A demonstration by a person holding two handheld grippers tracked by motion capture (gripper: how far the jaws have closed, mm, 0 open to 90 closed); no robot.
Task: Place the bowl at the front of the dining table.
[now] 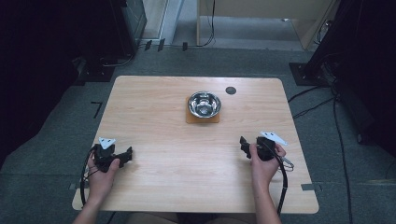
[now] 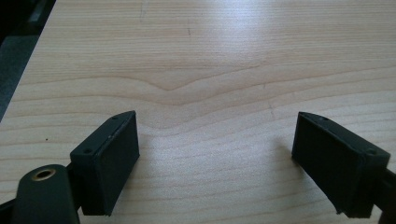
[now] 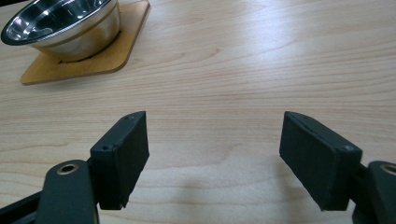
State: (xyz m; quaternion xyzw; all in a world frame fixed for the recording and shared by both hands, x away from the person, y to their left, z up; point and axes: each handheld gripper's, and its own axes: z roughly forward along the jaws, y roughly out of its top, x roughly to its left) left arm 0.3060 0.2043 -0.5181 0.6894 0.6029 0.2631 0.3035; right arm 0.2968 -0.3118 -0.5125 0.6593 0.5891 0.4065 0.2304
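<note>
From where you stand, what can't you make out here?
- Bowl: far rim cut off by the right gripper view's top edge.
- Wooden mat: its middle is hidden under the bowl.
- Dark round spot on the table: too small in the high view to identify.
- Bowl's inside: only glare.

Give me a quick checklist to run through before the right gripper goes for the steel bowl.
1. Right gripper open with nothing between the jaws: ok.
2. Left gripper open and empty, well away from the bowl: ok.
3. Steel bowl upright on the wooden coaster: ok.
4. Bare table between right gripper and bowl: ok.
5. Bowl empty: cannot tell, reflections hide the inside.
6. Right gripper pointed at the bowl: not ok, in the right gripper view the bowl sits off to the upper left.
</note>
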